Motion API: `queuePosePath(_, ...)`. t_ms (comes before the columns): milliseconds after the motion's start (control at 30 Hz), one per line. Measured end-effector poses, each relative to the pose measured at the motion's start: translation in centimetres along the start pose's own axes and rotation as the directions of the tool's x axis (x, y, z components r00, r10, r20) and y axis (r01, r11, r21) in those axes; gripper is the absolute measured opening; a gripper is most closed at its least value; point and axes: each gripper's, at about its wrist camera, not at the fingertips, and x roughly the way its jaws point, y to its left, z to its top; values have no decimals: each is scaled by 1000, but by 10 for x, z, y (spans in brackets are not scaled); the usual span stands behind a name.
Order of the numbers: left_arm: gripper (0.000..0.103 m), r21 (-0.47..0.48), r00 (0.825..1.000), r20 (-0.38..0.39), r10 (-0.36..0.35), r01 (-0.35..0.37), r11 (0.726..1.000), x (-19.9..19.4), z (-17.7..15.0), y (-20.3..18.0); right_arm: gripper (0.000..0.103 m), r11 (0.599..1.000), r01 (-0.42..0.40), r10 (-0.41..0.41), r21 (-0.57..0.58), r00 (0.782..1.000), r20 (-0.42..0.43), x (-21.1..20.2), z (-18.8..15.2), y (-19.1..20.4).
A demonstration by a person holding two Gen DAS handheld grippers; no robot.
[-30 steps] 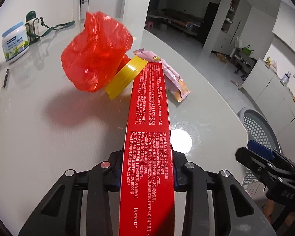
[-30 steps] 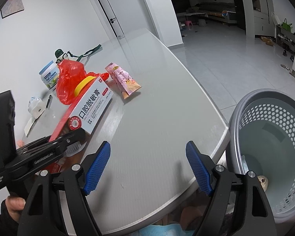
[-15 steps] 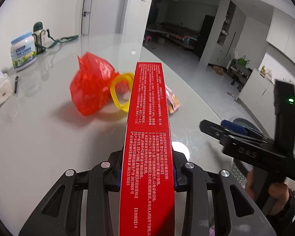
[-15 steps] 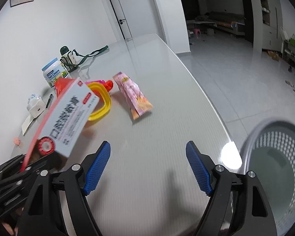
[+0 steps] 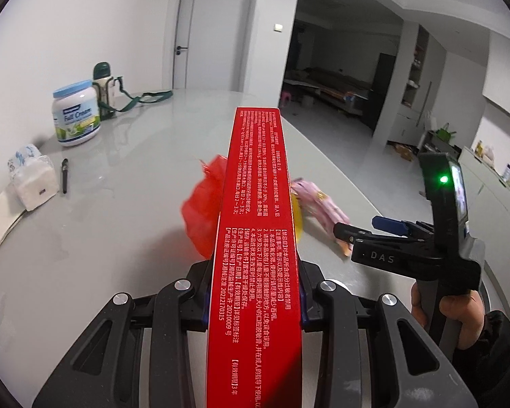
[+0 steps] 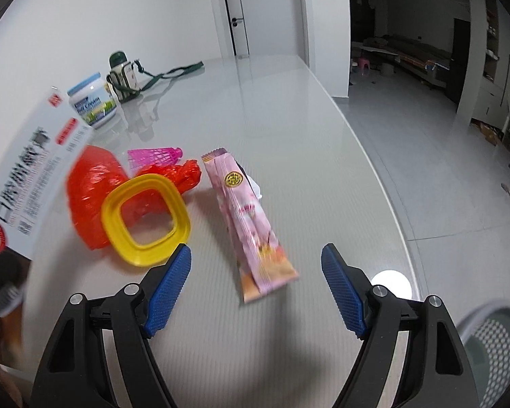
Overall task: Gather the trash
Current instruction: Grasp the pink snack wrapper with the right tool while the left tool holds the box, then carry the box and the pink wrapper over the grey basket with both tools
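Left gripper (image 5: pixel 255 301) is clamped on a long red carton (image 5: pixel 256 238) — toothpaste-type box, white printed face seen in the right wrist view — pads pressing its two narrow sides near the back end, box sticking far forward over the grey table (image 5: pixel 119 238); right gripper (image 6: pixel 255 289) has its blue pads wide apart with nothing between them, pointing down at the pink snack wrapper (image 6: pixel 251 224), which lies flat on the table just ahead of the fingers; beside it a yellow square plastic ring (image 6: pixel 146 221) rests against a crumpled red plastic bag (image 6: pixel 91 197), with a pink shuttlecock (image 6: pixel 156 156) just behind; perforated grey waste basket (image 6: pixel 493 346) shows at the lower right, off the table edge; milk powder tub (image 6: pixel 93 103), flask and tissue pack stand well apart and are likely not trash. Handling judgement: the wrapper looks light, thin, crinkly and slippery — pinch across its narrow width near the middle, pads low to the table, or it may slide; the carton is stiff but probably empty, so a hard squeeze could crush it; the bag is soft, so grab a bunched fold; the ring is rigid, so take one side.
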Motion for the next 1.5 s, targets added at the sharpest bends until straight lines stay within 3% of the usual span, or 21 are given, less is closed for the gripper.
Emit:
queuePosePath(200, 34, -16, 1000, 4, 27, -27, 1000, 4, 2, 13, 75, 999, 31, -32, -24, 998, -54, 29, 12, 5)
queuePosePath(267, 34, -21, 999, 4, 32, -32, 999, 3, 1, 13, 67, 998, 46, -48, -34, 996, -71, 37, 12, 8)
queuePosePath(333, 34, -30, 1000, 3, 31, -31, 999, 1, 0, 13, 48, 997, 54, -58, -48, 994, -88, 43, 12, 12)
queuePosePath(433, 34, -36, 1000, 6, 28, -27, 999, -3, -1, 12, 36, 997, 56, -61, -60, 995, -77, 40, 9, 13)
queuePosePath(900, 34, 13, 999, 35, -28, 27, 1000, -16, 2, -12, 34, 996, 27, -29, 80, 999, 32, -29, -25, -1)
queuePosePath(1500, 34, 131, 989, -12, -148, 149, 980, -16, -17, -93, 34, 965, 110, -132, 240, 989, 74, -113, -97, -52)
